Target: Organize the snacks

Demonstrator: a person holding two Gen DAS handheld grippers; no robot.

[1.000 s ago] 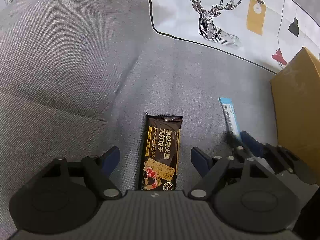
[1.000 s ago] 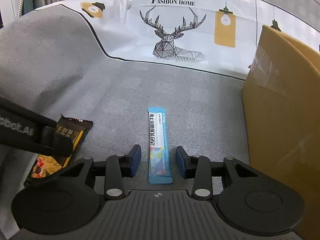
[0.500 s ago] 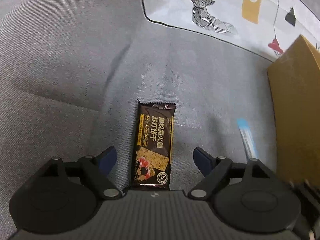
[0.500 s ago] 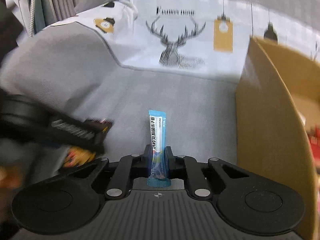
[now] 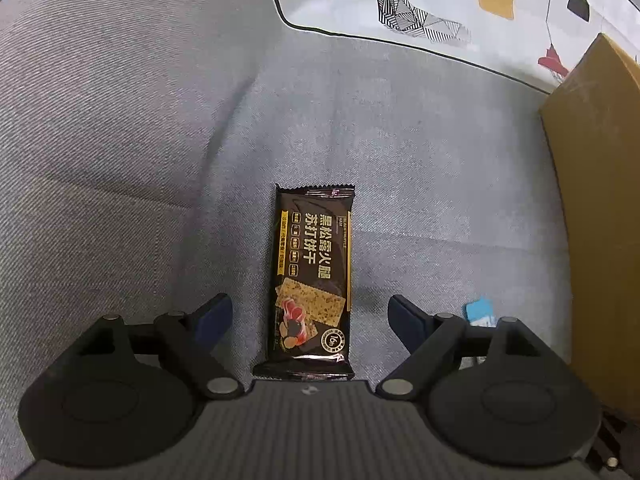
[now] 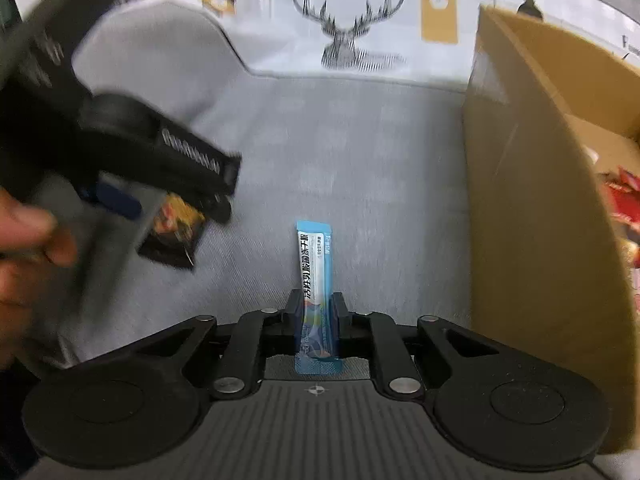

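The right gripper (image 6: 316,312) is pinching a slim blue stick packet (image 6: 314,276) near its lower end; the pads are on both sides of it, though the jaws are easing apart a little just now. The packet is pointing up the middle of the right wrist view, over the grey sofa cushion (image 6: 340,152). A tall cardboard box (image 6: 532,208) is standing along the right side of that view, with red wrappers showing inside at the far right.

The left gripper (image 5: 310,316) is standing wide apart, its blue pads (image 5: 214,316) clear of a dark cracker packet (image 5: 314,276) lying flat on the cushion between them, in the lower centre of the left wrist view. In the right wrist view the same gripper is a blurred shape at the left, with a hand (image 6: 28,248) holding it. A white throw printed with a deer (image 5: 404,8) is lying across the top of both views.
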